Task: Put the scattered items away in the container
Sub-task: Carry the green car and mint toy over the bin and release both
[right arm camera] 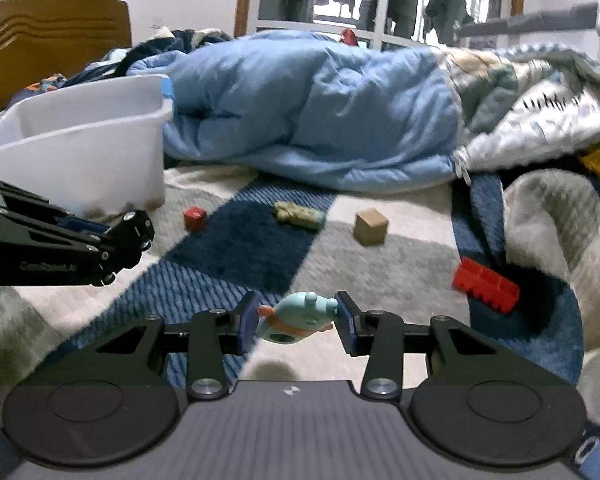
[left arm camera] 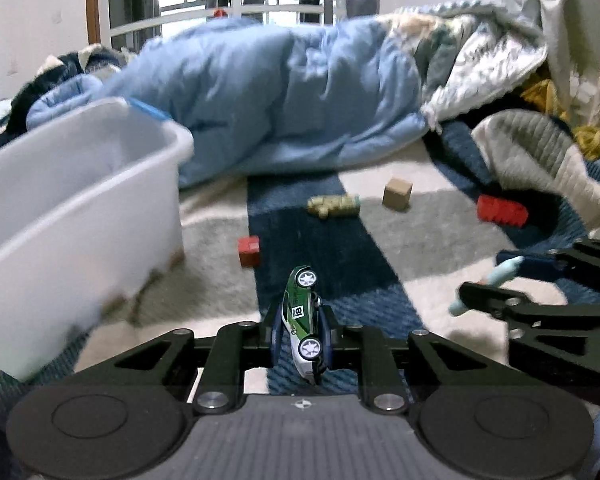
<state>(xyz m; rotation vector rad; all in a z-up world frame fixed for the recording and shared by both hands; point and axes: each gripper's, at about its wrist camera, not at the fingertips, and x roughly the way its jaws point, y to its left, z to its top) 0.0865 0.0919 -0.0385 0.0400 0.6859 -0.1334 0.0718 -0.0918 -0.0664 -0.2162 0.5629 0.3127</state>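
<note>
Bin [left arm camera: 80, 200], white plastic, sits on the bed at far left, open top up, close beside the left tongs, so a short swing should reach it; what it already holds I cannot tell. Blue duvet [left arm camera: 284, 96] is bunched behind the play area, walling off the far side. Checked blanket [left arm camera: 420, 248] underneath is soft and ridged, which likely explains why small things lie tilted. Left tongs [left arm camera: 302, 332] are pinched narrow on a green toy car [left arm camera: 302, 320], gripped by its flanks, standing nose-up, wheels facing the camera; held clear of the blanket, judged ready for carrying to the bin. Right tongs [right arm camera: 296, 320] are closed at a middling width on a pale blue figure [right arm camera: 300, 316], pads against both sides, also lifted. Still loose on the blanket, well apart: red brick [right arm camera: 486, 285] by the grey throw, tan cube [right arm camera: 371, 221], olive toy [right arm camera: 299, 213], small red block [right arm camera: 195, 218] nearest the bin. Four pickups remain, I judge.
</note>
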